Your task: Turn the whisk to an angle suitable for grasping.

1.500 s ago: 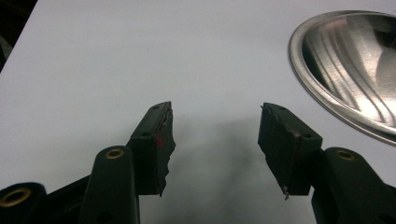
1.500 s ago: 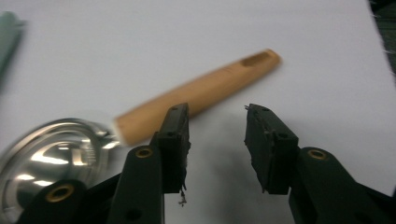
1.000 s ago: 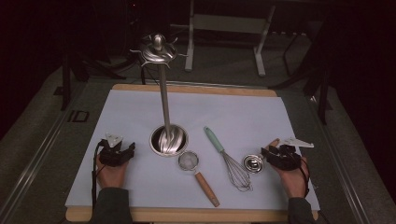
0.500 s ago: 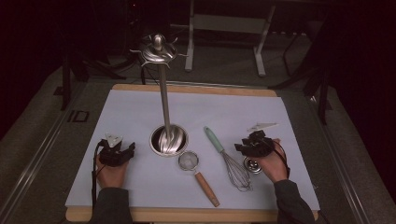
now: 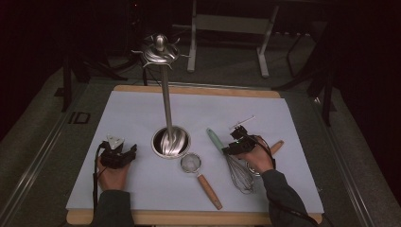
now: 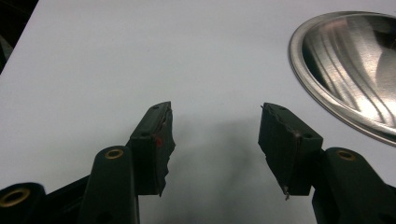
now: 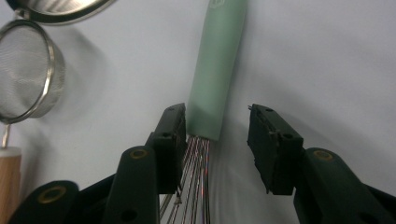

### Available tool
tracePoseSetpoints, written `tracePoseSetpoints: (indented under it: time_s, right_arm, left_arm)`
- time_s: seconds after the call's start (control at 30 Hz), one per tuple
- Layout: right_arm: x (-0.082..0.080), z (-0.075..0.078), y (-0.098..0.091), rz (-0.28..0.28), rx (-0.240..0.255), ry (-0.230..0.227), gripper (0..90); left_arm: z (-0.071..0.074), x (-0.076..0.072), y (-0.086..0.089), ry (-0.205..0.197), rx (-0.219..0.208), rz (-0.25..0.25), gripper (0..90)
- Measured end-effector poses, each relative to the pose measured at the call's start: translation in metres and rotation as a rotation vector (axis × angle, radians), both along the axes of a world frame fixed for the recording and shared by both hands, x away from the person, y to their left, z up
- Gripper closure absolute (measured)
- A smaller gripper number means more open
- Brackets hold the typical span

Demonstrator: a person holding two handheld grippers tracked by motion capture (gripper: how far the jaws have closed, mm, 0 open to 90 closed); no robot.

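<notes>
whisk (image 5: pixel 235 163) near right on the white mat (image 5: pixel 293 142), long axis running from mint handle (image 7: pixel 217 70) at far left down to wire loops at near right. right gripper (image 5: pixel 236 144) poised right over the neck where wires meet handle, jaws wide apart and straddling it, left pad (image 7: pixel 170 140) close beside the wires, nothing pinched yet. left gripper (image 6: pixel 215 140) well apart at left of the steel stand base (image 6: pixel 355 70), jaws spread, empty. right hand plainly the nearer one. likely next: close across the neck, square to the handle's line.
</notes>
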State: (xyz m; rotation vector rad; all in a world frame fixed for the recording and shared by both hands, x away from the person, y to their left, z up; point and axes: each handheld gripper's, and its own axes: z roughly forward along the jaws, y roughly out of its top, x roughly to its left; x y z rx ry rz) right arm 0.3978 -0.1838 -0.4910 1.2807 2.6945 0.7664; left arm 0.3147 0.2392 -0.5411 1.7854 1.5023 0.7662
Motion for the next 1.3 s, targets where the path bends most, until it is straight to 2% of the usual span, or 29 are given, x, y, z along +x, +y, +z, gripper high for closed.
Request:
tracePoseSetpoints:
  time_s: [0.07,0.13,0.23,0.43,0.7,0.8,0.93,1.3]
  right_arm:
    - [0.002,-0.001,0.002,0.001,-0.001,0.017,57.9]
    - [0.007,-0.003,0.008,0.004,-0.02,0.061,59.6]
    - [0.01,-0.005,0.014,0.004,-0.044,0.094,62.4]
    - [0.017,-0.011,0.02,-0.02,-0.072,0.147,62.4]
    - [0.016,-0.009,0.028,-0.01,-0.143,0.138,66.8]
    - [0.015,-0.009,0.028,-0.043,-0.138,0.14,68.2]
    - [0.016,-0.01,0.022,-0.077,-0.086,0.155,69.1]
    - [0.016,-0.011,0.02,-0.087,-0.067,0.164,69.2]
  left_arm:
    - [0.0,0.0,0.0,0.0,0.0,0.0,45.1]
    - [0.0,0.0,0.0,0.001,-0.001,0.0,45.1]
    - [0.0,0.0,0.0,0.001,0.0,0.0,45.1]
    - [0.0,0.0,0.0,0.002,0.0,0.001,45.1]
    - [0.0,0.0,0.0,0.002,0.002,0.001,45.1]
    - [0.0,0.0,0.0,0.004,0.001,0.002,45.1]
    - [0.0,0.001,0.0,0.007,0.002,0.003,45.1]
    - [0.0,0.001,0.0,0.009,0.003,0.002,45.2]
